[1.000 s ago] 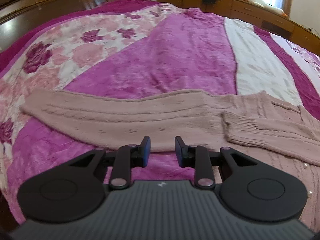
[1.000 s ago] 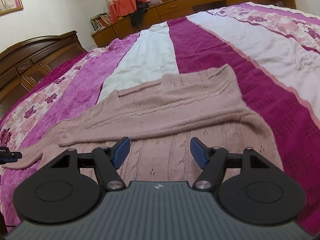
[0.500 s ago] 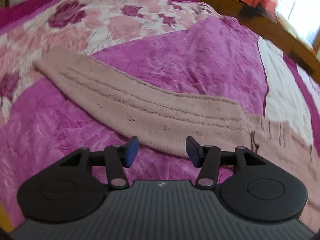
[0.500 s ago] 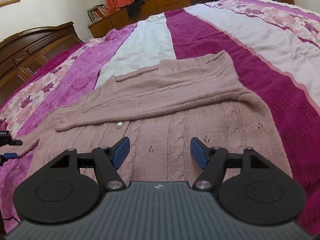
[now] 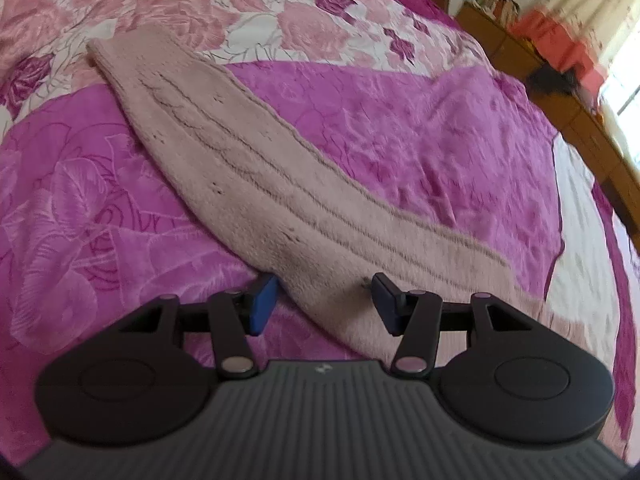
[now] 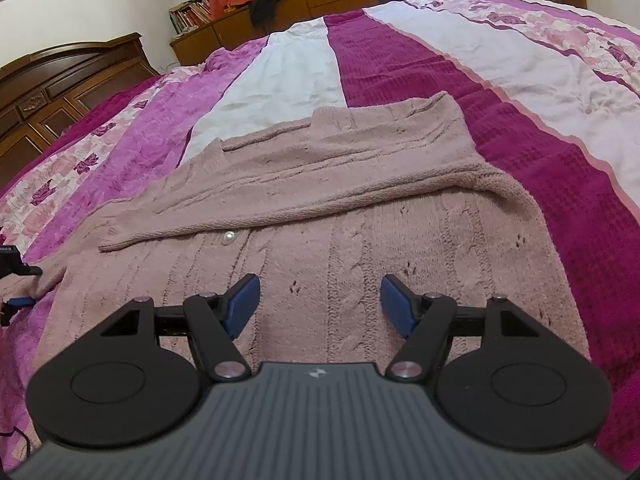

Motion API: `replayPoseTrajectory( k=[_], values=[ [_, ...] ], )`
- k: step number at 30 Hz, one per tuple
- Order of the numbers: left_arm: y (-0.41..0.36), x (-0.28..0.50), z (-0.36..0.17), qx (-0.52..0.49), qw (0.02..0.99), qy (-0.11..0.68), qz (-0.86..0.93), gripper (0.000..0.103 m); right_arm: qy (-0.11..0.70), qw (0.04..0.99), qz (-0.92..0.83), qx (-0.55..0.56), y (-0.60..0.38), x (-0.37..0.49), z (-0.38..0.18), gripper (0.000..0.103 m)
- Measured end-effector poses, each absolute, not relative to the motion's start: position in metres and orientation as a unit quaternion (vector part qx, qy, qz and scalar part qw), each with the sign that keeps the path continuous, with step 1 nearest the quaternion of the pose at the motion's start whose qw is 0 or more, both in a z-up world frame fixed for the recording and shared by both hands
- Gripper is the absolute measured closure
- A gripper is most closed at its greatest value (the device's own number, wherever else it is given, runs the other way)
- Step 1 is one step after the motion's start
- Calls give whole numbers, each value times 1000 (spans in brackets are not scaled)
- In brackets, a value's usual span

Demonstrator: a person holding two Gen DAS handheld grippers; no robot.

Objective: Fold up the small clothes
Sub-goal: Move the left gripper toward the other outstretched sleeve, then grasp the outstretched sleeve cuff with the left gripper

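We see the pink cardigan [image 6: 340, 216] flat on the bed [image 6: 540, 184], its outstretched sleeve [image 5: 256, 184] running away up-left from the left tongs [image 5: 322, 304]. These stand apart, apparently astride the sleeve's near end, nothing clamped. The right tongs [image 6: 320, 308], also apart, hover over the body.

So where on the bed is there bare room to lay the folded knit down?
Free: the white and dark magenta stripes of the bedspread beyond the dusty-pink cable-knit cardigan, and the bright magenta plush right of its outstretched sleeve. Crowded: the near middle, covered by the cardigan's body and folded-over sleeve.
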State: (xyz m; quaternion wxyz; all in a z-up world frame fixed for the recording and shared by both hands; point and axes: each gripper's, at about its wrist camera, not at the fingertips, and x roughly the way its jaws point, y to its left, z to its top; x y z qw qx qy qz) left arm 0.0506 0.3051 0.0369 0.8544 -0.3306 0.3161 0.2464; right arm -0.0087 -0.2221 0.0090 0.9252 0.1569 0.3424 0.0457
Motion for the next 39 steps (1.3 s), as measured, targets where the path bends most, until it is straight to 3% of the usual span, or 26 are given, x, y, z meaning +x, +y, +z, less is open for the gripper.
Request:
replayPoseTrajectory(
  k=[14, 15, 17, 19, 39],
  values=[
    [309, 76, 34, -359, 837, 285, 299, 50, 339, 925, 44, 168, -230, -9, 7, 29],
    [309, 77, 35, -355, 840, 281, 298, 52, 338, 925, 43, 170, -232, -9, 7, 29],
    [307, 79, 36, -334, 852, 279, 291, 86, 338, 924, 40, 173, -233, -9, 6, 29],
    [305, 80, 38, -316, 863, 278, 280, 89, 337, 925, 40, 174, -233, -9, 7, 29],
    [193, 75, 138, -190, 961, 154, 127, 91, 326, 925, 27, 191, -245, -16, 9, 29]
  ],
)
